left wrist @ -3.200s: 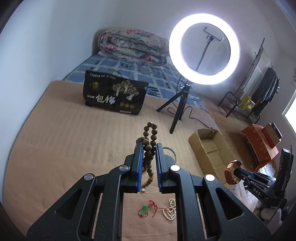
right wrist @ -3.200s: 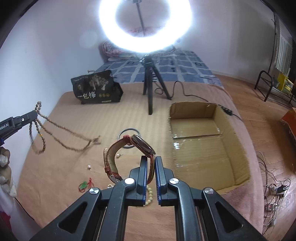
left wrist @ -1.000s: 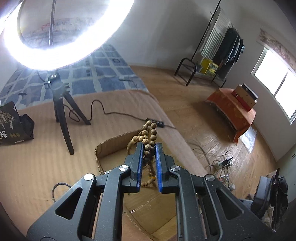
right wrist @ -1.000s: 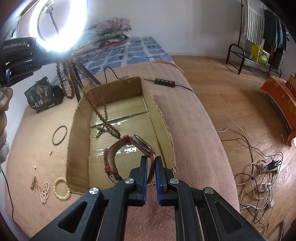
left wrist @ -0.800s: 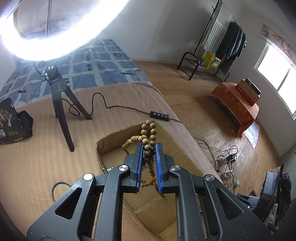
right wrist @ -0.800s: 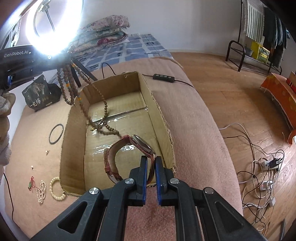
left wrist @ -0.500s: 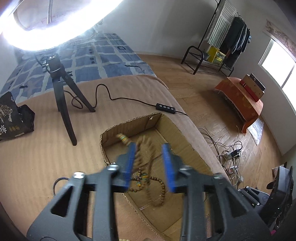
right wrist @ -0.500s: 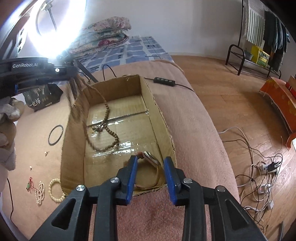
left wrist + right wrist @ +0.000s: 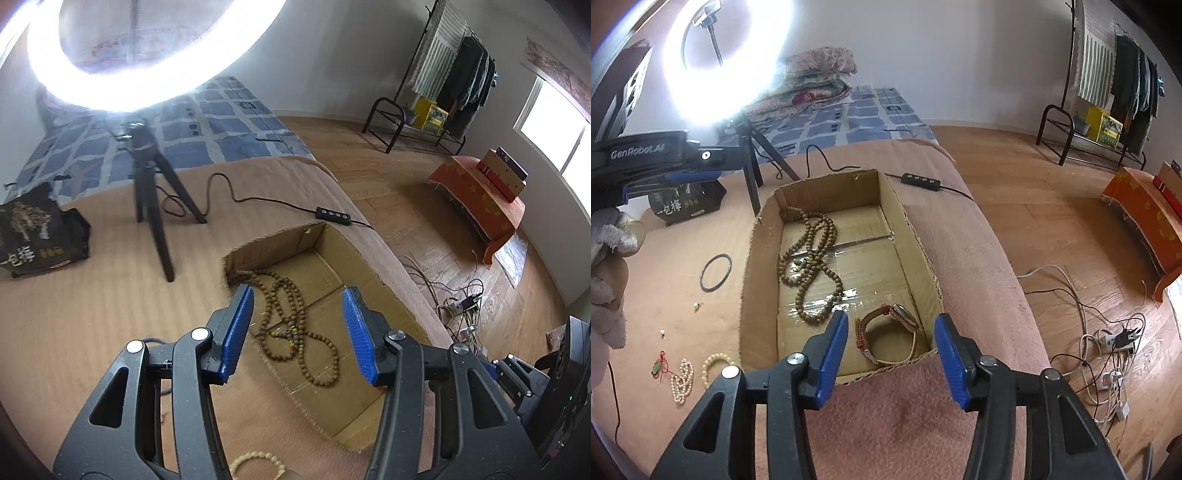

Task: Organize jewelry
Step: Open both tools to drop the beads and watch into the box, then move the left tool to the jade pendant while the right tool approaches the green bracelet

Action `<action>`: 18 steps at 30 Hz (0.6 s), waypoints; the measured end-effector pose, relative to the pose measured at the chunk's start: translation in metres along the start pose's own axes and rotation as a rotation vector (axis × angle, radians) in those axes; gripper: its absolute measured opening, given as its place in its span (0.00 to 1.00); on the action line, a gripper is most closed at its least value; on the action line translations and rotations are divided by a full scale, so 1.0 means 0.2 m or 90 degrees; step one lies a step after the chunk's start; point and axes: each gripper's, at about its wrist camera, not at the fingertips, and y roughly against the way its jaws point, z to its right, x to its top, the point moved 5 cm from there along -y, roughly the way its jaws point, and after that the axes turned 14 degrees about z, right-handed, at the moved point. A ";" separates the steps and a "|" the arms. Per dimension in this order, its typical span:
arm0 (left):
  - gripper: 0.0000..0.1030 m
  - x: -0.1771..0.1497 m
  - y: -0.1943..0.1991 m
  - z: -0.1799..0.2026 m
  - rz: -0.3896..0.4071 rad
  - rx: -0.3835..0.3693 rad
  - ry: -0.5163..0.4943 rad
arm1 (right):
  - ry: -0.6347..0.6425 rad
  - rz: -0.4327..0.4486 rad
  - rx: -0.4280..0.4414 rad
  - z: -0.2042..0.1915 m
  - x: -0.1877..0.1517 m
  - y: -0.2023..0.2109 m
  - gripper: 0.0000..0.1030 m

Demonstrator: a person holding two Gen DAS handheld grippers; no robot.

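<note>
A long brown bead necklace (image 9: 291, 325) (image 9: 809, 266) lies loose on the floor of an open cardboard box (image 9: 369, 266) (image 9: 908, 229) on the bed. A brown-strapped wristwatch (image 9: 886, 332) lies in the box's near corner. My left gripper (image 9: 297, 328) hovers above the box, its jaws opening, with nothing between them. My right gripper (image 9: 890, 354) hovers over the box's near edge, jaws also opening and empty, the watch below them. The left gripper (image 9: 676, 158) also shows in the right wrist view at the left, held by a hand in a grey sleeve (image 9: 609, 280).
On the blanket left of the box lie a black ring (image 9: 716, 272), a cream bead bracelet (image 9: 714, 363) (image 9: 258, 463), a pearl string (image 9: 681, 382) and a red-and-green charm (image 9: 659, 367). A ring light's tripod (image 9: 155, 199), its cable and a black bag (image 9: 33, 232) stand behind.
Both grippers opened. The bead necklace dropped from the left gripper into the box, and the watch fell from the right gripper into the box's near corner.
</note>
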 end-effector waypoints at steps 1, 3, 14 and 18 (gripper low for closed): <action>0.50 0.00 0.04 -0.02 0.007 0.004 0.000 | -0.001 0.003 0.002 -0.01 0.00 0.02 0.52; 0.50 0.01 0.12 -0.07 0.020 0.016 -0.006 | 0.000 0.006 0.007 -0.03 0.01 0.05 0.54; 0.50 -0.06 0.63 -0.39 0.088 0.083 -0.031 | 0.050 0.054 0.049 -0.24 0.01 0.26 0.69; 0.50 -0.17 0.81 -0.54 0.091 0.098 -0.022 | 0.076 0.072 0.069 -0.33 -0.02 0.31 0.74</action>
